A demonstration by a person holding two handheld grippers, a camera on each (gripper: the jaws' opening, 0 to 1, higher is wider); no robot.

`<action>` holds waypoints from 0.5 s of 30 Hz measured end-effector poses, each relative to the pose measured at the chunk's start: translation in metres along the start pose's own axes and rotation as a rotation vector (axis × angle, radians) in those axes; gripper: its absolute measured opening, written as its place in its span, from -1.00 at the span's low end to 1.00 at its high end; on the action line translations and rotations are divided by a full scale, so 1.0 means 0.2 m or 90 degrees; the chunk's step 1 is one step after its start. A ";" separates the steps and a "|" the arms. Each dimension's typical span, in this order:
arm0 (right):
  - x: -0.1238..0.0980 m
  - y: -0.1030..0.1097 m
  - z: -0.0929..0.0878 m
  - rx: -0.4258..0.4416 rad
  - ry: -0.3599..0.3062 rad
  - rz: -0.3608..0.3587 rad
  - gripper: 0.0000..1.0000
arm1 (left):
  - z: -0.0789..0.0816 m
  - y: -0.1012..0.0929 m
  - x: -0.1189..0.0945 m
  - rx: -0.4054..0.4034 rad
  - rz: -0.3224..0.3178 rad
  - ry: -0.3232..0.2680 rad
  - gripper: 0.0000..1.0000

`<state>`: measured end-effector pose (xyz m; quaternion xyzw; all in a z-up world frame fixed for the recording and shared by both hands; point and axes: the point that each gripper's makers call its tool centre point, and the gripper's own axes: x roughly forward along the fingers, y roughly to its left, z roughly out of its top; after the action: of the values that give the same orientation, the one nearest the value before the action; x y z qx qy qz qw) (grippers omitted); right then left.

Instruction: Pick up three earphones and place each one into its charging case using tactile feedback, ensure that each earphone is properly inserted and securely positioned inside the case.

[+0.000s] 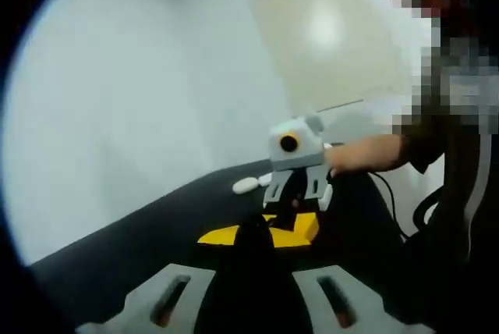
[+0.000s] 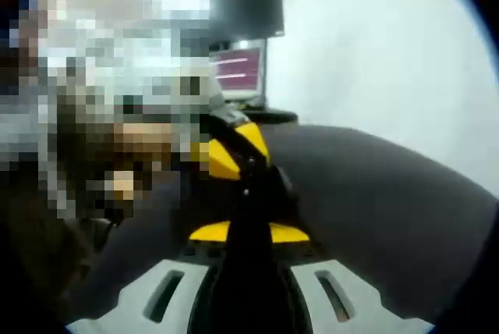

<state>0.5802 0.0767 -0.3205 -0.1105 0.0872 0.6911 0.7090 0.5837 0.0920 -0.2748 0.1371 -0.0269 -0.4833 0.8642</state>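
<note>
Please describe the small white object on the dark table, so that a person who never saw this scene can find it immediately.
In the left gripper view, find the dark table, then the right gripper held over a yellow-and-black object. Just beside that gripper lies a small white oblong piece, the only pale thing resting on the table.

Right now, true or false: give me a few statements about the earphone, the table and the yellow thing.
1. A white earphone lies on the table. True.
2. The table is white. False: it is dark.
3. A yellow object sits ahead of the left gripper's jaws. True.
4. The white earphone sits inside the yellow object. False: it lies on the table beyond it, near the right gripper.
</note>
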 end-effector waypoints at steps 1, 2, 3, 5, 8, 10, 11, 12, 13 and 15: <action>0.00 0.00 0.00 0.000 0.000 0.000 -0.64 | 0.00 0.00 0.00 0.000 0.000 0.001 -0.79; 0.00 0.00 0.00 -0.001 0.000 -0.001 -0.64 | 0.00 0.00 0.00 0.001 0.000 0.003 -0.79; 0.00 0.00 0.00 -0.001 0.000 -0.001 -0.64 | 0.00 0.00 0.00 0.000 -0.003 0.000 -0.78; 0.00 0.00 0.00 -0.001 0.000 0.000 -0.64 | 0.02 0.01 -0.01 -0.005 -0.003 -0.007 -0.77; 0.00 0.00 0.00 -0.001 0.000 0.000 -0.64 | 0.06 0.06 -0.05 -0.017 0.012 -0.018 -0.75; 0.00 0.00 0.00 -0.001 0.000 0.000 -0.64 | 0.08 0.10 -0.08 -0.065 0.015 -0.023 -0.75; 0.00 0.00 0.00 -0.001 0.000 0.001 -0.64 | 0.07 0.10 -0.10 -0.094 -0.003 -0.011 -0.75; 0.00 0.00 0.00 0.000 0.000 0.001 -0.64 | 0.06 0.09 -0.11 -0.117 -0.023 0.003 -0.75; 0.00 0.00 0.00 0.000 0.000 0.001 -0.64 | 0.05 0.09 -0.11 -0.128 -0.035 0.026 -0.75; 0.00 0.00 0.00 0.000 0.000 0.001 -0.64 | 0.04 0.07 -0.10 -0.119 -0.040 0.049 -0.75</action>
<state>0.5802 0.0765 -0.3209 -0.1099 0.0873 0.6918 0.7084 0.5838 0.1146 -0.2620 0.0749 0.0559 -0.5052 0.8579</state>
